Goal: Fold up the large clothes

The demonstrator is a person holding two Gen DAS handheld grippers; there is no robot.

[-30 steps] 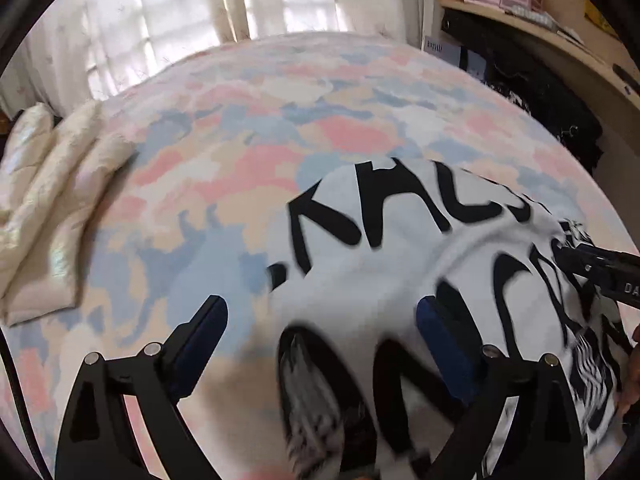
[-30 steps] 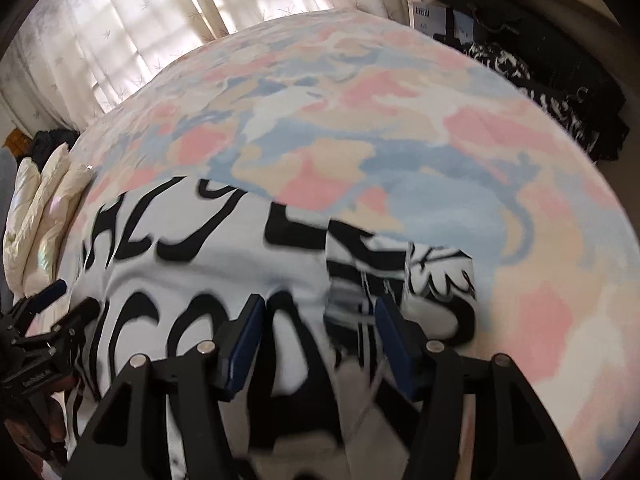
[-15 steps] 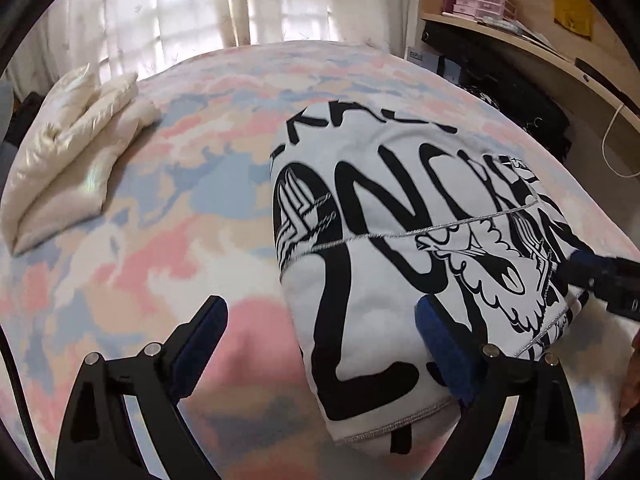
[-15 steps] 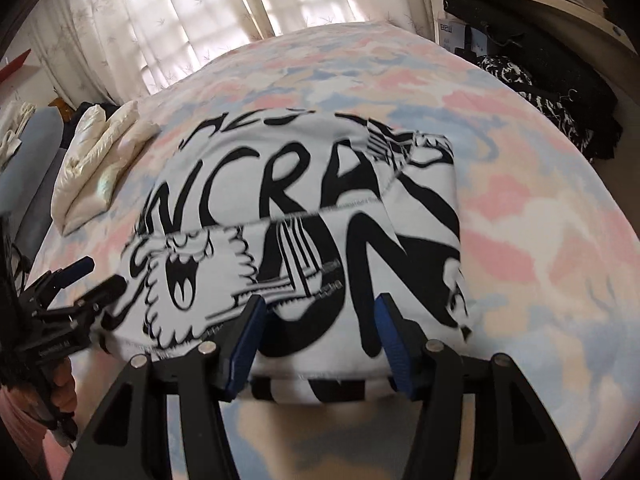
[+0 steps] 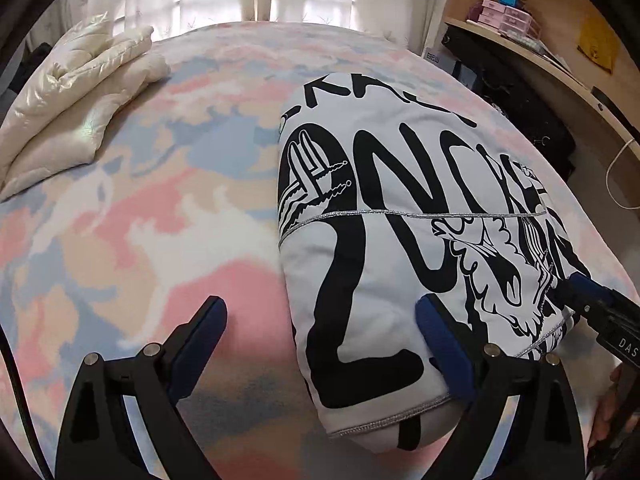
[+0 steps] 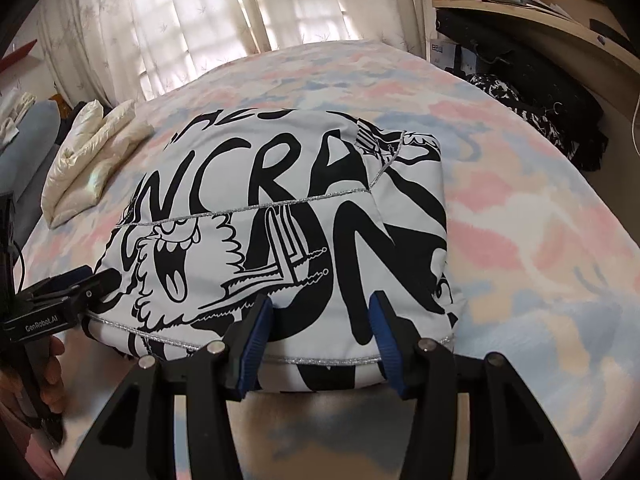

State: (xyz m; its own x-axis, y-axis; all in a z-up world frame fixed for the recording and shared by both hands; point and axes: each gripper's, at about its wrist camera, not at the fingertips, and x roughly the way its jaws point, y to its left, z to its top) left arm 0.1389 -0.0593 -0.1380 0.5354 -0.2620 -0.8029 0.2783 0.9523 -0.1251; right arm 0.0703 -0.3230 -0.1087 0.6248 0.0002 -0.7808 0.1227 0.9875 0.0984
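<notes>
Pastel camouflage bedspread [image 5: 160, 240] carries the folded white graffiti-print garment [image 5: 380, 240]. Left gripper [image 5: 320, 320] gapes wide, holding nothing, one finger over the cloth. Right gripper [image 6: 320, 320] stands half open above the near hem, pressing nothing. A careless pull could snag that hem and spill the fold.

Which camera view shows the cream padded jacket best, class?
The left wrist view: the cream padded jacket lies folded, large and unobstructed, on the pastel bedspread at upper left. The right wrist view shows the same jacket smaller and near the left edge, beyond the black-and-white garment.
</notes>
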